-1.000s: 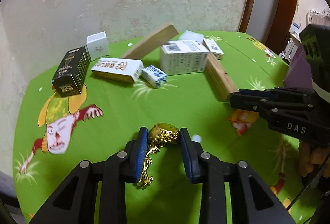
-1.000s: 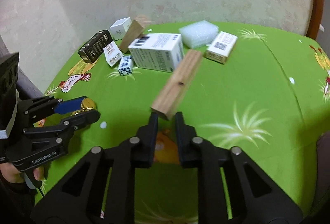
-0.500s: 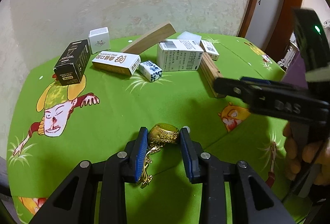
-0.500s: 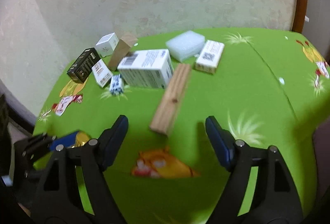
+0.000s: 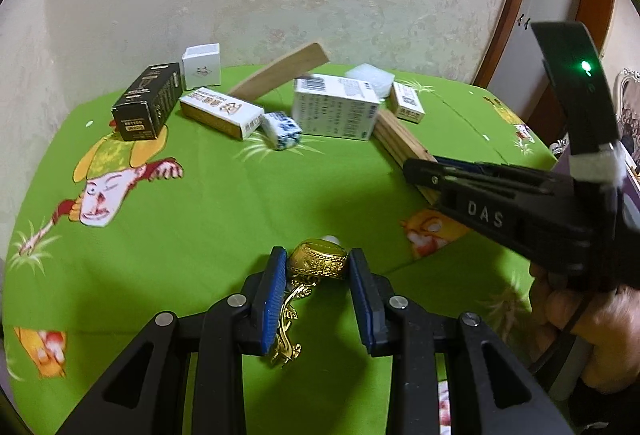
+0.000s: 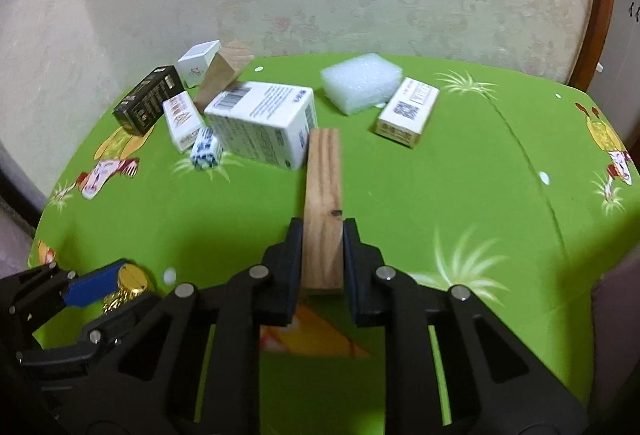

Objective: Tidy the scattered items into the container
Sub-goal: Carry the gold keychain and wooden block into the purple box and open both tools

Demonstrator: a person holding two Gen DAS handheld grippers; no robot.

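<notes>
My left gripper is shut on a gold ornament with a dangling gold chain, just above the green tablecloth. It also shows in the right wrist view. My right gripper is shut on the near end of a wooden block, whose far end reaches a large white box. The block also shows in the left wrist view with the right gripper on it. No container is in view.
At the back lie a black box, a white cube box, a gold-and-white box, a small blue-white box, a tilted second wooden block, a foam pad and a small barcode box. A wall stands behind the table.
My right gripper opened wide, moved forward and closed on the wooden block's near end. The left gripper kept hold of the gold ornament and rose slightly.
</notes>
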